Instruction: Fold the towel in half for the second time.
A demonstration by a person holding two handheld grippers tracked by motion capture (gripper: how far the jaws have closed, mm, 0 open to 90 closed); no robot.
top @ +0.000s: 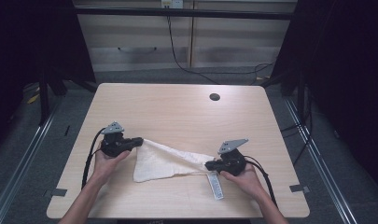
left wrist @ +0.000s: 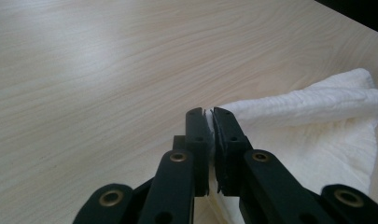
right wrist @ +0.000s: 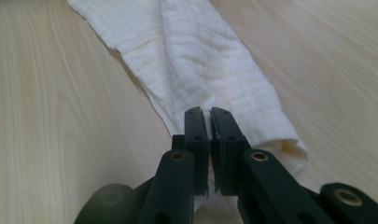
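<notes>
A white cloth (top: 161, 162) lies stretched across the near middle of the wooden table (top: 177, 112), with a long label (top: 216, 185) hanging at its right end. My left gripper (top: 139, 140) is shut on the cloth's left corner; in the left gripper view the jaws pinch the cloth (left wrist: 317, 121) edge at the left gripper (left wrist: 210, 114). My right gripper (top: 208, 164) is shut on the right end; in the right gripper view the bunched cloth (right wrist: 200, 60) runs away from the right gripper (right wrist: 209, 114).
A round cable hole (top: 214, 97) sits in the table's far right part. Cabinets (top: 186, 37) and cables (top: 177, 56) stand beyond the far edge. Bare table top lies behind the cloth.
</notes>
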